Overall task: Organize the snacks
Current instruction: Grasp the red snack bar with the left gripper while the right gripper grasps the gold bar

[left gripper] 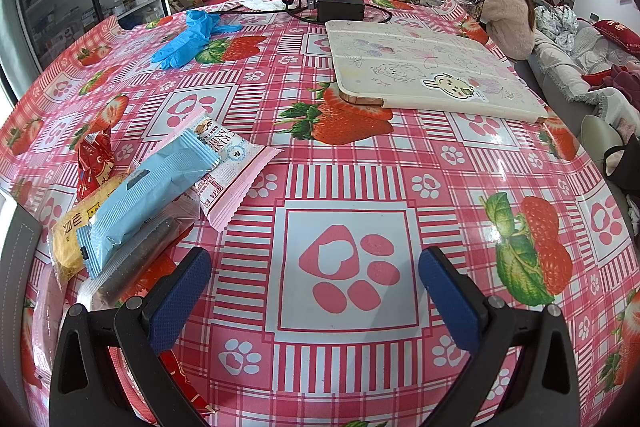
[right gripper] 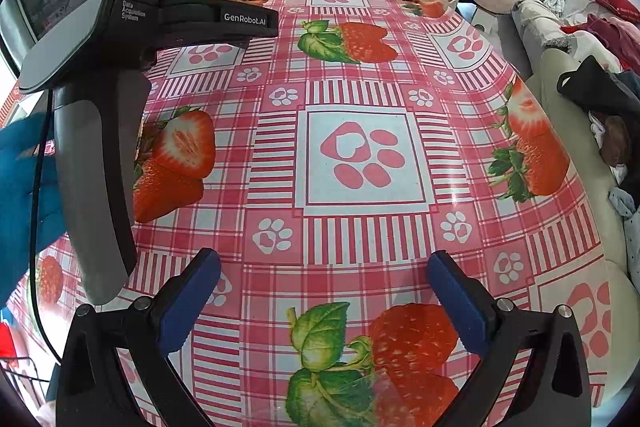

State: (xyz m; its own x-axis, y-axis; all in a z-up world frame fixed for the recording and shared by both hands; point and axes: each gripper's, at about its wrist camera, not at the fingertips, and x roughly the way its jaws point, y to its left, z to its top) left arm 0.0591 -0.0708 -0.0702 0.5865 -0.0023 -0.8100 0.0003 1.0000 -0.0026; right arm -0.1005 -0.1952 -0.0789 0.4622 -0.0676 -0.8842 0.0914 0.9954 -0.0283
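Several snack packets lie in a pile at the left of the left wrist view: a light blue packet [left gripper: 148,203] on top, a pink-edged white packet [left gripper: 232,163] under it, a yellow one [left gripper: 78,231], a red one [left gripper: 94,163] and a clear wrapper with a dark bar [left gripper: 140,259]. My left gripper [left gripper: 316,279] is open and empty above the tablecloth, just right of the pile. My right gripper [right gripper: 324,291] is open and empty over the bare cloth. No snacks show in the right wrist view.
The table [left gripper: 360,155] has a pink strawberry-print cloth. A cream tablet case [left gripper: 432,67] lies at the back right, blue gloves [left gripper: 192,35] at the back left, a black adapter with cable [left gripper: 340,7] behind. The left gripper's body [right gripper: 120,67] fills the right view's left side. A sofa [right gripper: 560,107] is on the right.
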